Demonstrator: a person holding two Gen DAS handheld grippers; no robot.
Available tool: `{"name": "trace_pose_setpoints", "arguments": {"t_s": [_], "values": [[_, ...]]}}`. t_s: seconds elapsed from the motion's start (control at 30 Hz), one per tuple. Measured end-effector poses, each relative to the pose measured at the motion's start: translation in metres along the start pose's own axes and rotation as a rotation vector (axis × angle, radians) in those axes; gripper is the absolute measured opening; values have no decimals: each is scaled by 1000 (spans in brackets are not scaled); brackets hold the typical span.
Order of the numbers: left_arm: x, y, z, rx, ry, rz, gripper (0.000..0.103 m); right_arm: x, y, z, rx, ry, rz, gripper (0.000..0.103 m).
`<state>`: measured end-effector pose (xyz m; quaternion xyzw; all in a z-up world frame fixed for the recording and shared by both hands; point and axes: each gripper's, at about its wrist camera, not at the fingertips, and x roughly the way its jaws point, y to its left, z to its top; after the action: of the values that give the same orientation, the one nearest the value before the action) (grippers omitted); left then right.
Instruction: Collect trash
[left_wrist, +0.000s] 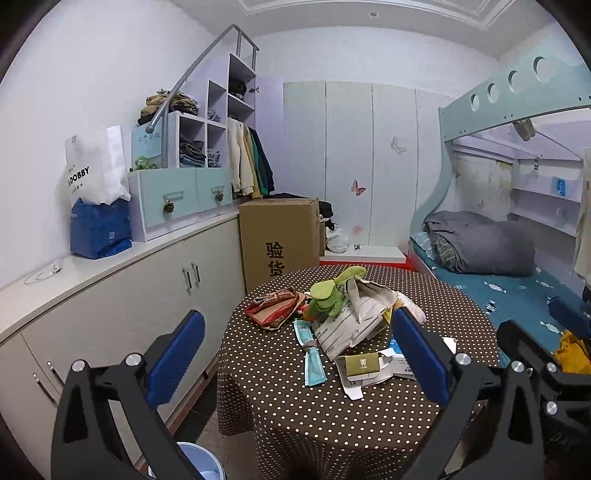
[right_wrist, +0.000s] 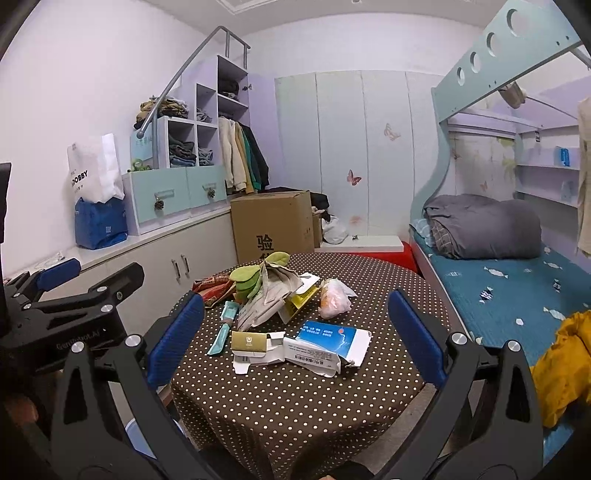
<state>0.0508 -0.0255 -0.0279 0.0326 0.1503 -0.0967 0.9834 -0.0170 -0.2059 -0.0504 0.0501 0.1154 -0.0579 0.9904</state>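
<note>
**Left wrist view: litter heaped on a dotted round surface**

Left wrist view shows a round surface (left_wrist: 295, 417) draped in brown cloth with cream polka dots, standing in a small bedroom. Behind it are a tall cardboard box (left_wrist: 279, 240), pale wardrobe doors with butterfly stickers (left_wrist: 357, 188), and a low white cabinet run (left_wrist: 122, 291) along the wall. A bunk bed (left_wrist: 517, 295) with a teal sheet and a rolled grey quilt sits just beside the surface.

The trash lies in a loose pile at the middle of the surface: a crumpled red wrapper (left_wrist: 275, 306), creased printed paper (left_wrist: 351, 317), a flat teal sachet (left_wrist: 312, 354), a small olive carton (right_wrist: 249, 340), a torn blue-and-white box (right_wrist: 325, 343) and a knotted clear bag (right_wrist: 334, 297). A soft green plush toy (left_wrist: 327, 293) rests on the pile.

Both the left tongs (left_wrist: 299, 354) and the right tongs (right_wrist: 295, 332) gape wide with nothing between their ribbed blue pads, held above the near edge. A pale blue bin rim (left_wrist: 201, 463) shows on the floor below.
</note>
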Motion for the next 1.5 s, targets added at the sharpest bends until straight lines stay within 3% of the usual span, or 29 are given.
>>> {"name": "trace_pose_setpoints", "arguments": {"t_s": [0.53, 0.9, 1.5], "values": [[19, 7, 12, -4, 40, 1, 99, 18, -1, 11, 9, 43, -6, 97], [23, -3, 18, 7, 65, 52, 99, 30, -17, 13, 27, 69, 16, 97], [43, -21, 29, 30, 102, 30, 99, 47, -28, 24, 39, 95, 1, 97]]}}
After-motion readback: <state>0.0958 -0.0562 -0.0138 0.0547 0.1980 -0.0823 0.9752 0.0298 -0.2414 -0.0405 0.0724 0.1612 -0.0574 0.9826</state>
